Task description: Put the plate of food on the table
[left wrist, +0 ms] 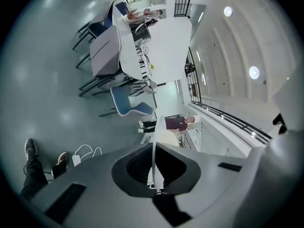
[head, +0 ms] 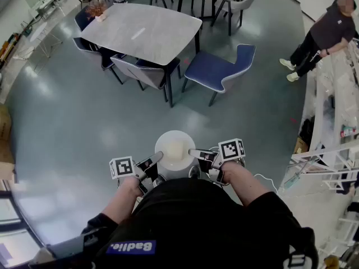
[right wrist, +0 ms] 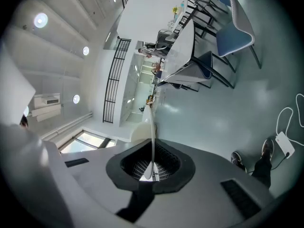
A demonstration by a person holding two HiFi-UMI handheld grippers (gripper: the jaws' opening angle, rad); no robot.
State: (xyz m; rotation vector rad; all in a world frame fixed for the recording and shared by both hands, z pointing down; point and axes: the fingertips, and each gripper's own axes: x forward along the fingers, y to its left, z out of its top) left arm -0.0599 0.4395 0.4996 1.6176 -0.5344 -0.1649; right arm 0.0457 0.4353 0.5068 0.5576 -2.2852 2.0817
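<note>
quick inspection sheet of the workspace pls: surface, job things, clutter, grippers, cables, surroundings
surface: grey table ahead, mostly bare, plate not yet on it
job's things: white plate with pale food, held above the floor
clutter: small orange-brown item at the table's far corner
grippers: left gripper and right gripper shut on opposite sides of the plate's rim
cables: white charger with cable on the floor
surroundings: blue chair beside the table; a person standing at right
</note>
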